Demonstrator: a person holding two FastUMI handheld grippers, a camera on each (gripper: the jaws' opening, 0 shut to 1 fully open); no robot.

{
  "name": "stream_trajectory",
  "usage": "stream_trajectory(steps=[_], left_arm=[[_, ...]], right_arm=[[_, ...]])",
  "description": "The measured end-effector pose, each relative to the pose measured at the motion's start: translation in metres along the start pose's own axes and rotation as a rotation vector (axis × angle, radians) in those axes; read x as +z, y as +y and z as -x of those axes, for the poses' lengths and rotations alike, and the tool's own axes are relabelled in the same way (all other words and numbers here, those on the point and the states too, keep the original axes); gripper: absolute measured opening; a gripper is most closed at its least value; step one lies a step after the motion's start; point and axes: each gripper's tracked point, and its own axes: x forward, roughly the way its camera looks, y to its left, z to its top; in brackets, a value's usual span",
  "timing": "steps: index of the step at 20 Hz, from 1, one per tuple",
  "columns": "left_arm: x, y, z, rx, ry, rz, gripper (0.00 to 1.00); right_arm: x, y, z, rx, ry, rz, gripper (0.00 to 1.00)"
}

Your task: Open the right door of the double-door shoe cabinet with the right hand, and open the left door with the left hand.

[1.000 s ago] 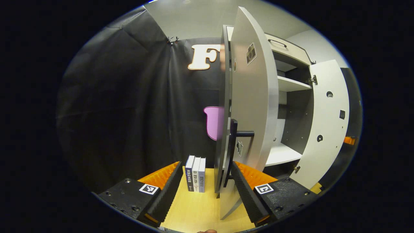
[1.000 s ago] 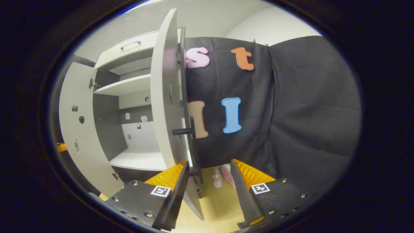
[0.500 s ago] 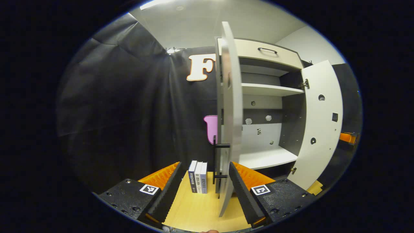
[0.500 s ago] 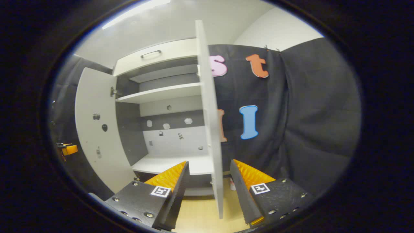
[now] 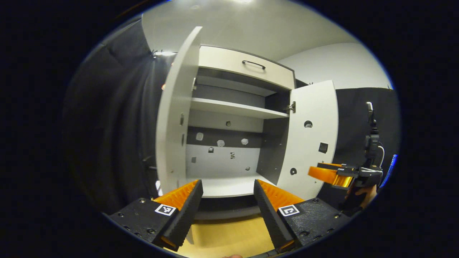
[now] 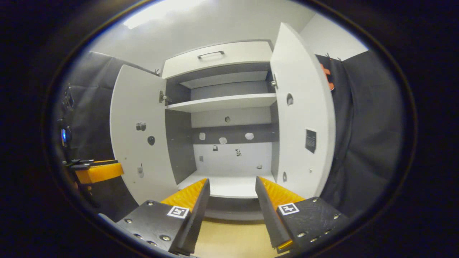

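Observation:
The white shoe cabinet (image 5: 233, 107) stands with both doors swung wide. In the left gripper view, the left door (image 5: 172, 118) is on the left and the right door (image 5: 310, 136) on the right, inner faces showing. My left gripper (image 5: 228, 208) is open, holding nothing, clear of the doors and facing the bare lower shelf (image 5: 226, 186). The right gripper (image 5: 333, 175) hangs beyond the right door, with a hand (image 5: 362, 191) behind it. In the right gripper view, my right gripper (image 6: 229, 208) is open before the cabinet (image 6: 222, 102), between the left door (image 6: 138, 132) and right door (image 6: 304, 114). The left gripper (image 6: 98, 172) shows far left.
A shut drawer with a dark handle (image 5: 253, 64) tops the cabinet (image 6: 210, 54). Black cloth walls flank it on both sides. A light wooden surface (image 5: 229, 236) lies below the cabinet front (image 6: 229, 240).
Both doors have swung from half open to wide open. Both grippers have come off the door edges and turned to face the cabinet's inside. The books and bottle have left view.

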Motion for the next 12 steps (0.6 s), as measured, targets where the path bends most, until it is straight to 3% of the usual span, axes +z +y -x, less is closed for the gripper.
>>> stream_trajectory(steps=[1,2,4,12], left_arm=[[0.002,-0.005,-0.012,-0.010,-0.007,0.002,0.93],[0.003,-0.007,-0.022,-0.014,-0.012,0.001,0.84],[0.004,-0.012,-0.043,-0.012,-0.007,-0.001,0.88],[0.014,-0.004,-0.090,0.090,-0.019,-0.067,0.89]], right_arm=[[0.003,0.008,-0.007,0.008,0.000,-0.009,0.75],[0.007,0.014,-0.014,0.012,-0.009,-0.010,0.75],[0.010,0.019,-0.027,0.003,-0.016,0.003,0.76],[0.010,0.012,-0.055,-0.060,-0.022,-0.004,0.75]])
